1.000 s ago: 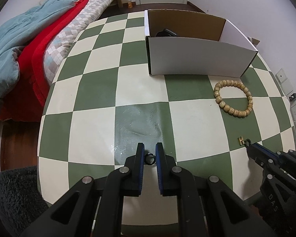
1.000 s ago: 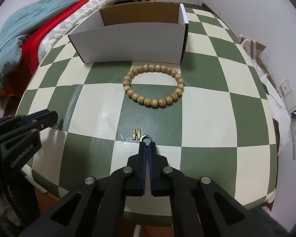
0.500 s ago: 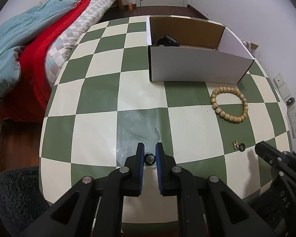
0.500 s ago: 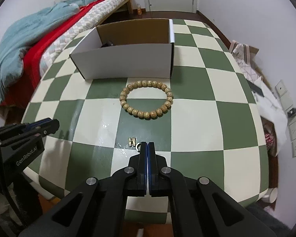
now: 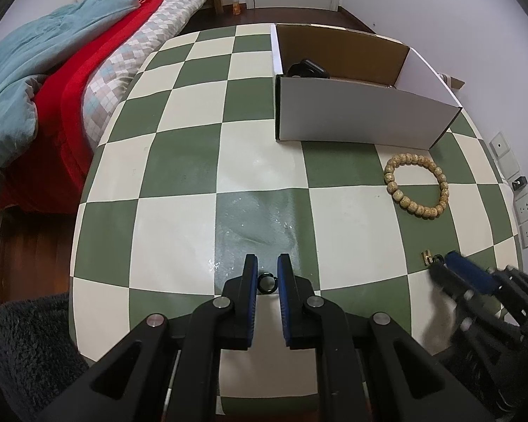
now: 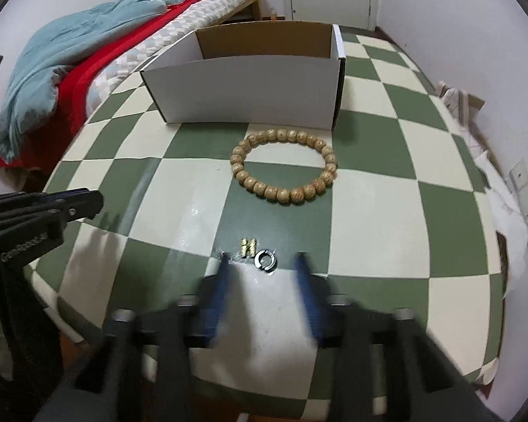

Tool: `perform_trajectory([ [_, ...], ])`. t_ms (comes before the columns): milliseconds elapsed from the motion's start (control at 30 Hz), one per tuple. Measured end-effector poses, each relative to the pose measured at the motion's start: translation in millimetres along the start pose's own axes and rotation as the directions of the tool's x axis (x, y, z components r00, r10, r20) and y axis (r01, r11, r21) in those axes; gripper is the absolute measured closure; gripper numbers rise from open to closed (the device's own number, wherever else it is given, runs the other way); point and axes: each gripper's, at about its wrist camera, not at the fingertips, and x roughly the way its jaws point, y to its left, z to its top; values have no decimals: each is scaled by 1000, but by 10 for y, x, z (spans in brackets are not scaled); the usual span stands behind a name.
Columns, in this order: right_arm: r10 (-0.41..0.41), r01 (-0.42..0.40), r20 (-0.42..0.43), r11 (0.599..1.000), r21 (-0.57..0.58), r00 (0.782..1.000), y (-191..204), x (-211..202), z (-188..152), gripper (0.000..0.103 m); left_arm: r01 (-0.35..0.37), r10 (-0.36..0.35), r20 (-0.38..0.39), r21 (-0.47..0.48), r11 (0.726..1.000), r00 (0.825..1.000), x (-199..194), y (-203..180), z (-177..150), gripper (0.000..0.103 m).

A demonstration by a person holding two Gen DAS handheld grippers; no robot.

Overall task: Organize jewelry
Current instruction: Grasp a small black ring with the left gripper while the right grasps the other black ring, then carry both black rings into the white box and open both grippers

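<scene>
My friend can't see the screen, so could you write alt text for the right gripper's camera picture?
The right gripper, jaws opening and blurred, hovers over a small dark ring and a gold earring on a green-and-cream checkered table. Beyond lie a wooden bead bracelet and an open white box.

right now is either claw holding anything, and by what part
The left claw is shut on a small black ring, pinched across its sides. The right claw holds nothing: its jaws are opening around the dark clasp lying on the table.
</scene>
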Motion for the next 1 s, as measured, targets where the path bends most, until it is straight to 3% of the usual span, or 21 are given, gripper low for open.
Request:
perform_trajectory([
  [233, -4, 4, 24, 1000, 15, 1000, -57, -57, -24, 92, 7, -7, 6, -1, 1000, 1000, -20, -3, 15, 94],
  [467, 12, -20, 108, 997, 71, 994, -119, -401, 130, 92, 37, -38, 48, 12, 999, 998, -221, -110, 160, 94],
  [700, 30, -51, 211, 994, 93, 977, -103, -779, 645, 92, 76, -80, 123, 35, 996, 989, -529, -276, 545, 94],
  [1000, 42, -79, 271, 989, 126, 962, -296, -796, 1345, 92, 127, -133, 209, 41, 991, 969, -723, -357, 1302, 94],
])
